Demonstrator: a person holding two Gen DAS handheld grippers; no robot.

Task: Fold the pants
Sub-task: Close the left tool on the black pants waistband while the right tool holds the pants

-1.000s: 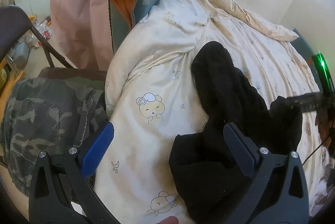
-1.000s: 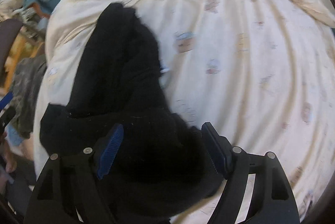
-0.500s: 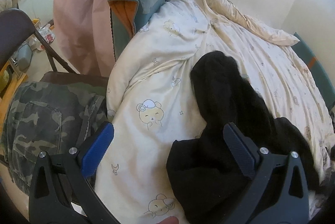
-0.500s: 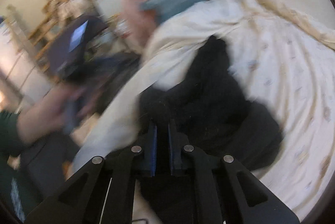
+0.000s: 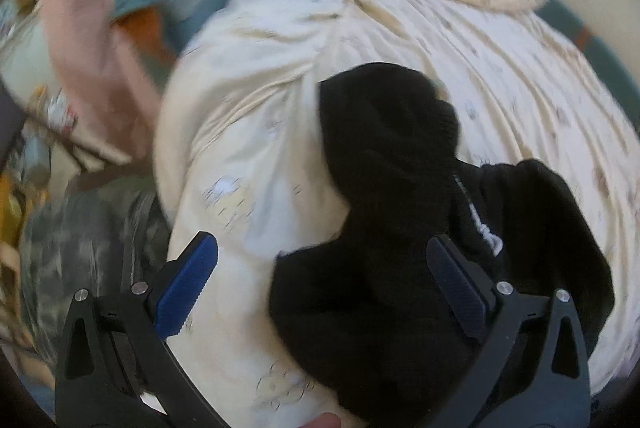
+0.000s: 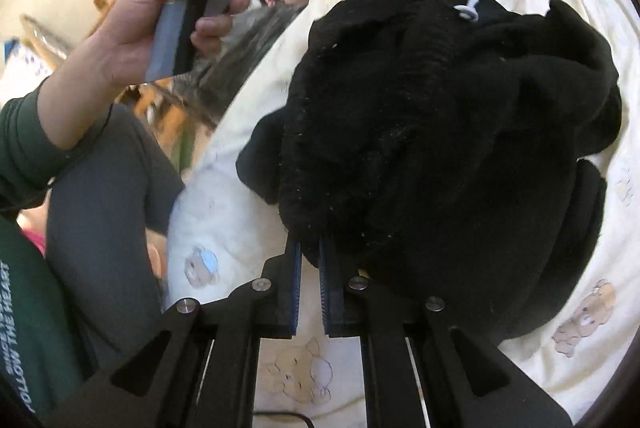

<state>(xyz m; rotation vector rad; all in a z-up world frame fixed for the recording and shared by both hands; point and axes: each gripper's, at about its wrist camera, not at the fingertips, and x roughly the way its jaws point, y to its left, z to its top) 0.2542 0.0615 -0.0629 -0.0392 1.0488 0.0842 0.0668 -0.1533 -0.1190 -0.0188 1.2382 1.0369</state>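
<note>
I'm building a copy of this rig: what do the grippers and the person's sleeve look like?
Both are black plastic with silver screws. The left gripper has ridged blue pads on its fingers. The right gripper has blue pads too. In the right wrist view, the left hand wraps a grey handle; the sleeve is dark green.

White capital letters reading "FOLLOW THE HEART" run along the person's dark green long-sleeved cotton top [image 6: 16, 328]. A second line beside them is too cut off to read.

Right tool [image 6: 310, 248] (clamped) on black pants [image 6: 440, 99]
</note>
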